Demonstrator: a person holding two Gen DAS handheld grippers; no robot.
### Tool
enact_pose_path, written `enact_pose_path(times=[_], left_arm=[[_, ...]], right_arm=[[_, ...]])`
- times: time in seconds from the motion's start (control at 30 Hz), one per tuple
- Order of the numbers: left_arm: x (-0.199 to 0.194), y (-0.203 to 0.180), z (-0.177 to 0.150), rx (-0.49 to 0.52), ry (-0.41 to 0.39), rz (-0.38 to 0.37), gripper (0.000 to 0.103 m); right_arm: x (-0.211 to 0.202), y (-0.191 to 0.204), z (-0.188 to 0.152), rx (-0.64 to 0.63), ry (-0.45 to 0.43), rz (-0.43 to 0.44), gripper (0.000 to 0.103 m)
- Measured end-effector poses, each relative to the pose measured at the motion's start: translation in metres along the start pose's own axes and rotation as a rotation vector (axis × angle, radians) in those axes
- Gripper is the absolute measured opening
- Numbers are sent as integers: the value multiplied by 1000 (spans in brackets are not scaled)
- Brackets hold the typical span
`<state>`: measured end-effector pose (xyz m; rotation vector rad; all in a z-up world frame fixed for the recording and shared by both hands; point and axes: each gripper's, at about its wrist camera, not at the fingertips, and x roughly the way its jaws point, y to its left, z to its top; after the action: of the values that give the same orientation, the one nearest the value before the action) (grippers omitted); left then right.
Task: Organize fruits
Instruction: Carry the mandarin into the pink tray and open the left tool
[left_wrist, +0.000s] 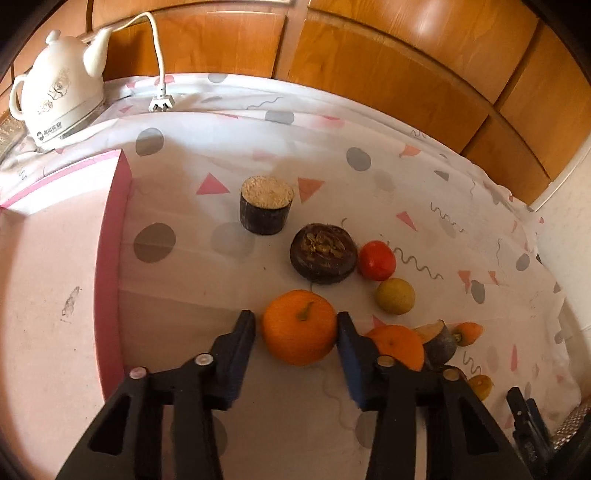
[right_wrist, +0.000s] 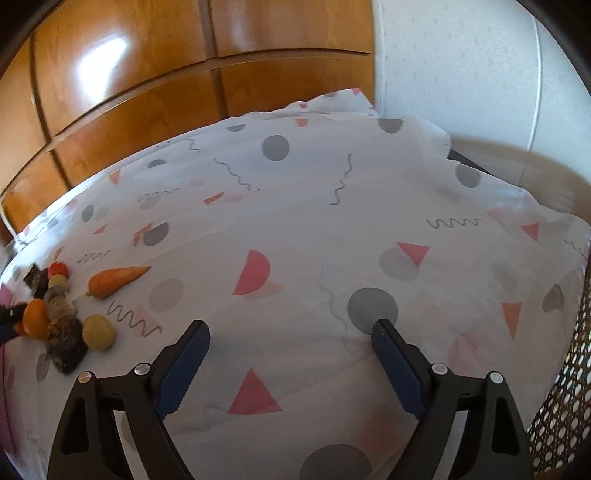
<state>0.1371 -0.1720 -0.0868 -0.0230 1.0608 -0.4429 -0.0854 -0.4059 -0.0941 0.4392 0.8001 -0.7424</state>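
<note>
In the left wrist view an orange (left_wrist: 300, 326) with a green stem lies on the patterned cloth between the fingers of my left gripper (left_wrist: 296, 326). The jaws stand around it, the right finger touching it, a small gap at the left. Behind it lie a second orange (left_wrist: 397, 345), a yellow-green fruit (left_wrist: 394, 296), a red tomato (left_wrist: 376, 260), a carrot (left_wrist: 468, 332) and dark cut pieces (left_wrist: 324, 253). My right gripper (right_wrist: 290, 334) is open and empty over bare cloth; the fruit pile (right_wrist: 55, 317) and a carrot (right_wrist: 116, 280) lie at its far left.
A pink tray (left_wrist: 110, 240) lies left of the left gripper. A dark cylinder with a pale top (left_wrist: 266, 205) stands behind. A white kettle (left_wrist: 59, 92) with cord and plug (left_wrist: 161, 103) sits at the back left. Wooden panels line the back. A perforated basket (right_wrist: 565, 406) is at right.
</note>
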Motion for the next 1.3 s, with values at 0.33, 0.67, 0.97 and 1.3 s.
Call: enact_pose_path(times=[0.33, 0.67, 0.97, 1.3], left_arm=[[-22, 4, -2, 7, -37, -33, 38], [-100, 80, 0, -116, -174, 55, 39], [-89, 162, -26, -303, -105, 216, 39], [-78, 174, -38, -317, -94, 279, 41]], right_arm=[[5, 6, 2, 50, -3, -74, 94], [7, 9, 3, 24, -1, -76, 99], [7, 10, 3, 14, 0, -75, 99], [7, 12, 4, 2, 0, -84, 99]])
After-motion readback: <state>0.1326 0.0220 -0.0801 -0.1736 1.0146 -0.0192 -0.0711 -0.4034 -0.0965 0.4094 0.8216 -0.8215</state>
